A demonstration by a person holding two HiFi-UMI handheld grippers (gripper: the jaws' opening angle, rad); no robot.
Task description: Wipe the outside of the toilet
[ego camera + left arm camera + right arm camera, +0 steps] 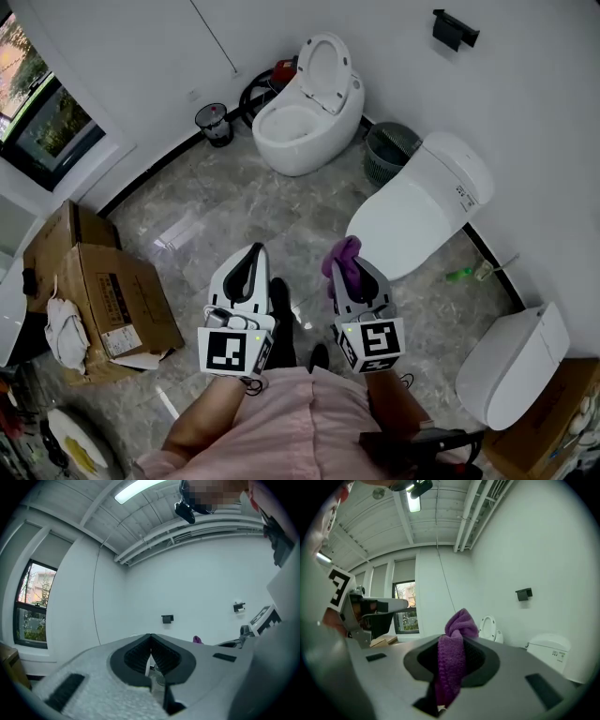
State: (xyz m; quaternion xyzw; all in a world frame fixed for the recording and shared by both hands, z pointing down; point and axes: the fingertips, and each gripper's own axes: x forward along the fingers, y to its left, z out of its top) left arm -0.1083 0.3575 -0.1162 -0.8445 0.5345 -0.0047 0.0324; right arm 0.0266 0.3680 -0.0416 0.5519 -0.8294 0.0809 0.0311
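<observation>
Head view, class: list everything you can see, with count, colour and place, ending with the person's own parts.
toilets: three, white; lid up at far wall, lid shut at right, third lower right.
mesh bin: one, dark, between the first two toilets.
small can: one, black, by far wall.
cardboard boxes: two or more, brown, left.
white rag: one, on the boxes.
wall holder: one, black, upper right.
purple cloth: one, in the right gripper.
left gripper: grey, shut, empty.
right gripper: grey, shut on the purple cloth.
pink shirt: bottom edge.
</observation>
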